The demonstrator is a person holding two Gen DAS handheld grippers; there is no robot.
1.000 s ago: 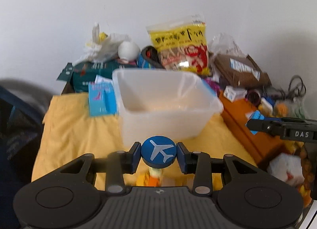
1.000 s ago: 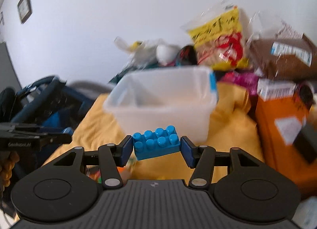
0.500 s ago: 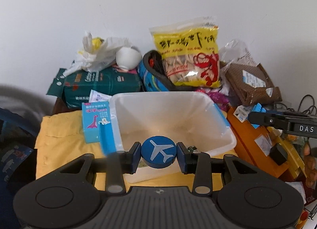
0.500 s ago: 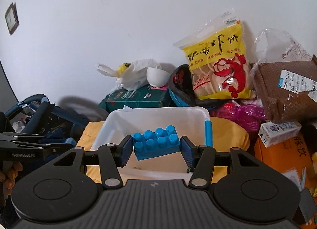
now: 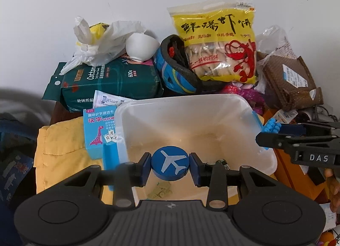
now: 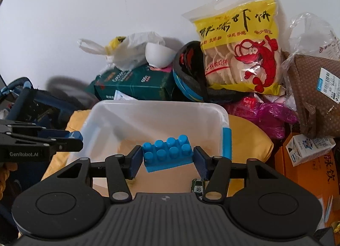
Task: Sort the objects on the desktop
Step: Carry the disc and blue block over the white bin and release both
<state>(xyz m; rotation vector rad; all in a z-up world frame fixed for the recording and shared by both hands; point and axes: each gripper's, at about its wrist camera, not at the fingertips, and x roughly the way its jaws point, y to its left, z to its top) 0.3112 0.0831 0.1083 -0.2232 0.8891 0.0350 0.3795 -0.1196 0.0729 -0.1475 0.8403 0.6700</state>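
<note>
A yellow cloth (image 5: pixel 63 141) covers the surface, and on it stands a translucent white rectangular plastic bin (image 5: pixel 212 105) with blue side clips. Behind the bin, against the white wall, lean a dark green pack of cotton tissues (image 5: pixel 110 84) and a yellow bag of prawn crackers (image 5: pixel 216 39). A light blue card box with a pink dinosaur (image 5: pixel 98 131) lies just beside the bin's left wall.

The left gripper (image 5: pixel 170 166) hangs over the bin's near edge, its jaws partly closed and pressed on both sides of a round blue disc with a white aeroplane (image 5: pixel 170 165). The right gripper (image 6: pixel 167 156) hangs over the same bin, jaws about half open and clamped on the ends of a bright blue studded plastic building block (image 6: pixel 167 153).

On the bin floor sits a small green toy car marked 18 (image 6: pixel 198 185), partly hidden by the right gripper's finger.
</note>
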